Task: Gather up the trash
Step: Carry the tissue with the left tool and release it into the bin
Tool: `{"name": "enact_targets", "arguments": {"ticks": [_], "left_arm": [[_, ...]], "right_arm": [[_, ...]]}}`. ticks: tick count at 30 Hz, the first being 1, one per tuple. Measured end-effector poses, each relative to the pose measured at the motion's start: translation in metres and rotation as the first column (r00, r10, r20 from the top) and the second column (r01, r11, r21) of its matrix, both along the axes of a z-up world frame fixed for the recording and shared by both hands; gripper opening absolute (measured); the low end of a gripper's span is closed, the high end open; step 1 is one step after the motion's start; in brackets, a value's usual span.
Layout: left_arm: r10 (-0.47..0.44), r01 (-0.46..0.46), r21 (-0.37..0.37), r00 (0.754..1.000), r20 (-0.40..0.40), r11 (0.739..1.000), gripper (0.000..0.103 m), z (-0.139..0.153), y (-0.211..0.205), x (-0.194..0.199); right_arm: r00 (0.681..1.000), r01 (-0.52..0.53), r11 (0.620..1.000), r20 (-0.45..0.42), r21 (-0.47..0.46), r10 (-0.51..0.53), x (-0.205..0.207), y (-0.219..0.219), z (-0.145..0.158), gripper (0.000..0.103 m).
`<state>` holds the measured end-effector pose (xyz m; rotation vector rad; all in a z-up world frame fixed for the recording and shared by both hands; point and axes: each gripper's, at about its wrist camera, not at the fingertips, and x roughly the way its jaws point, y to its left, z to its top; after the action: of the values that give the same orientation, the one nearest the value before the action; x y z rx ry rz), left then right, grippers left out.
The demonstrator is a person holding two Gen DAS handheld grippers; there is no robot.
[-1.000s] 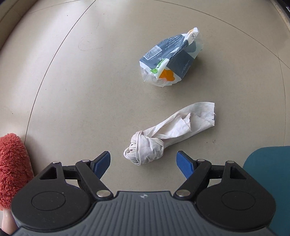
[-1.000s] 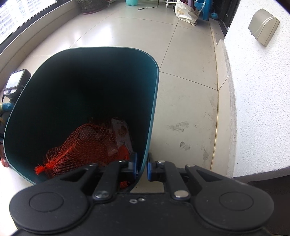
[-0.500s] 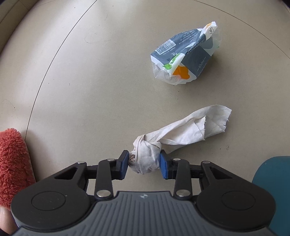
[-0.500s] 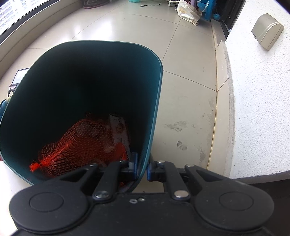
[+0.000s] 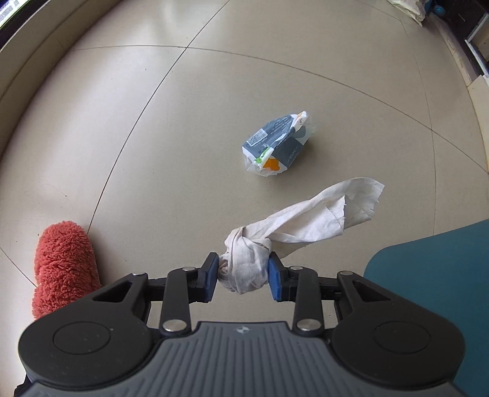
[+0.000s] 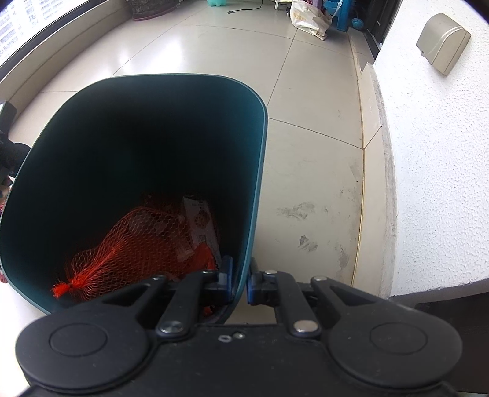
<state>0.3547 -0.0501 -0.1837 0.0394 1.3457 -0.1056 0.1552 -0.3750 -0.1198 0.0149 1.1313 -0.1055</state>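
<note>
Left claw (image 5: 243, 276) clenched on one knotted tissue (image 5: 293, 226) at lower centre, one wrapper (image 5: 276, 145) on the floor mid-frame, right claw (image 6: 240, 285) pinching one bin's rim (image 6: 258, 171), one red net bag (image 6: 134, 244) inside.

A fluffy coral-red slipper (image 5: 62, 268) rests on the glossy beige tiled floor (image 5: 152, 152) at near left. At right, a rough white plaster wall (image 6: 434, 183) carries a beige plastic box (image 6: 443, 42). Far off stand a cream bag (image 6: 308, 20) and blue plastic stool (image 6: 337, 12).

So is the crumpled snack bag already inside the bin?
No, the snack bag lies on the floor tiles, apart from the teal bin at the frame's right edge.
</note>
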Motion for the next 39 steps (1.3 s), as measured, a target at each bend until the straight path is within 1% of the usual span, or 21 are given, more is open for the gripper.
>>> {"name": "enact_targets", "arguments": {"ticks": [2, 5, 8, 11, 14, 16, 18, 19, 21, 25, 27, 29, 33, 36, 37, 38, 39], "left_arm": [[-0.024, 0.025, -0.022, 0.999, 0.043, 0.999, 0.033, 0.036, -0.012, -0.01], [-0.065, 0.071, -0.065, 0.994, 0.09, 0.995, 0.033, 0.081, -0.026, -0.028], [-0.111, 0.124, -0.085, 0.984, 0.139, 0.989, 0.033, 0.122, -0.045, -0.05], [-0.164, 0.181, -0.092, 0.973, 0.163, 0.979, 0.033, 0.15, -0.07, -0.071], [-0.228, 0.248, -0.103, 0.958, 0.177, 0.963, 0.033, 0.168, -0.099, -0.091], [-0.279, 0.301, -0.097, 0.941, 0.193, 0.949, 0.033, 0.174, -0.121, -0.103], [-0.312, 0.335, -0.095, 0.93, 0.196, 0.937, 0.033, 0.175, -0.14, -0.112], [-0.335, 0.358, -0.097, 0.922, 0.192, 0.929, 0.033, 0.172, -0.151, -0.118], [-0.361, 0.381, -0.087, 0.915, 0.181, 0.92, 0.033, 0.167, -0.17, -0.125], [-0.422, 0.436, -0.076, 0.894, 0.151, 0.897, 0.033, 0.152, -0.205, -0.14], [-0.441, 0.452, -0.077, 0.888, 0.13, 0.889, 0.033, 0.144, -0.216, -0.143], [-0.457, 0.465, -0.04, 0.881, 0.124, 0.885, 0.033, 0.136, -0.225, -0.149], [-0.466, 0.471, -0.032, 0.879, 0.1, 0.882, 0.034, 0.121, -0.231, -0.148], [-0.456, 0.461, -0.04, 0.886, 0.083, 0.887, 0.037, 0.114, -0.227, -0.146], [-0.452, 0.456, -0.043, 0.888, 0.081, 0.889, 0.04, 0.112, -0.226, -0.146], [-0.449, 0.453, -0.049, 0.89, 0.08, 0.89, 0.047, 0.111, -0.225, -0.145], [-0.446, 0.451, -0.055, 0.891, 0.082, 0.891, 0.051, 0.111, -0.223, -0.144]], "right_arm": [[1.0, 0.004, 1.0, 0.003, 0.003, -0.004, 0.0, -0.001, 0.0, 0.007], [1.0, 0.01, 1.0, 0.005, 0.007, -0.01, -0.001, -0.002, 0.0, 0.007], [1.0, 0.014, 1.0, 0.006, 0.001, -0.014, 0.0, -0.001, -0.001, 0.007], [1.0, 0.029, 0.999, 0.008, 0.017, -0.029, 0.0, -0.003, -0.001, 0.007], [0.999, 0.04, 0.999, 0.013, 0.03, -0.04, -0.001, -0.005, -0.001, 0.007], [0.999, 0.043, 0.999, 0.013, 0.03, -0.044, -0.001, -0.006, 0.001, 0.007], [0.999, 0.042, 0.999, 0.015, 0.027, -0.043, -0.002, -0.005, 0.001, 0.007], [0.999, 0.04, 0.999, 0.017, 0.024, -0.041, -0.002, -0.005, 0.001, 0.007], [0.999, 0.036, 0.999, 0.018, 0.021, -0.037, -0.003, -0.004, 0.001, 0.007], [0.999, 0.029, 0.999, 0.023, 0.027, -0.03, -0.006, -0.005, -0.001, 0.007], [0.999, 0.028, 0.999, 0.024, 0.031, -0.029, -0.006, -0.005, -0.001, 0.007], [0.999, 0.024, 0.999, 0.025, 0.03, -0.024, -0.007, -0.005, 0.0, 0.007], [0.999, 0.018, 0.999, 0.027, 0.031, -0.019, -0.009, -0.005, 0.0, 0.007], [0.999, 0.016, 0.999, 0.028, 0.031, -0.016, -0.009, -0.005, -0.001, 0.007], [0.999, 0.016, 0.999, 0.027, 0.032, -0.017, -0.009, -0.005, 0.0, 0.007], [0.999, 0.016, 0.999, 0.027, 0.032, -0.017, -0.009, -0.005, 0.0, 0.007], [0.999, 0.016, 0.999, 0.027, 0.032, -0.017, -0.01, -0.005, 0.0, 0.007]]}}
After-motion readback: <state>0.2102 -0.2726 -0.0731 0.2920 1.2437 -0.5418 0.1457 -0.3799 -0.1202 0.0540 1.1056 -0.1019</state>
